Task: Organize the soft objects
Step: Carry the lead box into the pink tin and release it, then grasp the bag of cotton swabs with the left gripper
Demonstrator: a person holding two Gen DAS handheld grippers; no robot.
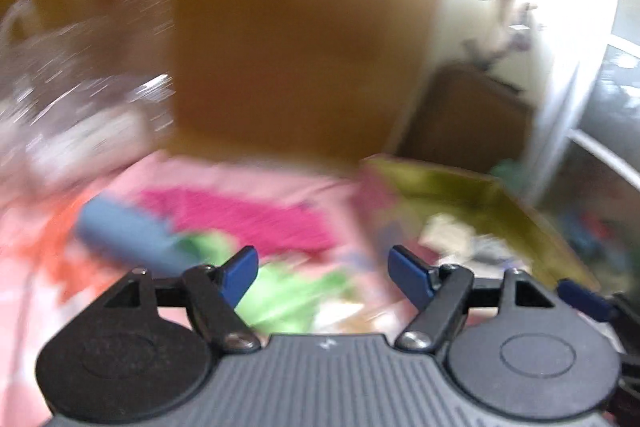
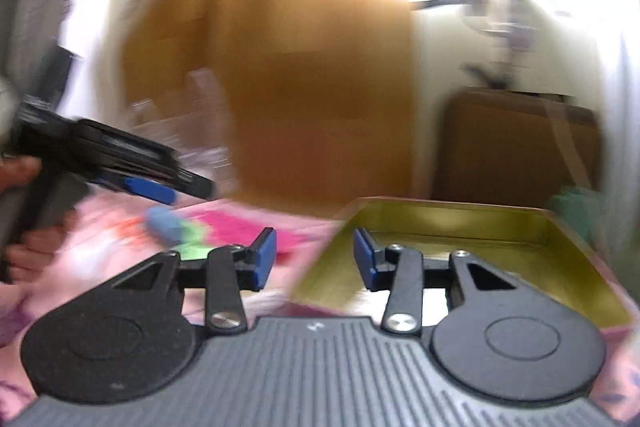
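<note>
Both views are blurred. My left gripper (image 1: 322,267) is open above a pink patterned cloth (image 1: 248,187), with nothing between its blue pads. A blue soft roll (image 1: 124,231) lies just left of it, beside a green soft piece (image 1: 288,299). My right gripper (image 2: 315,255) is also open and empty, over the near left edge of an olive-gold tray (image 2: 440,203). The tray (image 1: 440,169) holds something pale and crumpled (image 1: 444,231). In the right wrist view a hand (image 2: 36,247) carries the left gripper (image 2: 160,191) above the blue roll (image 2: 164,223).
A tall brown cardboard box (image 2: 320,87) stands behind the cloth. Crinkled clear plastic (image 1: 80,67) sits at the back left. A darker brown box (image 2: 520,147) stands behind the tray, against a pale wall. Bright window glare fills the top right.
</note>
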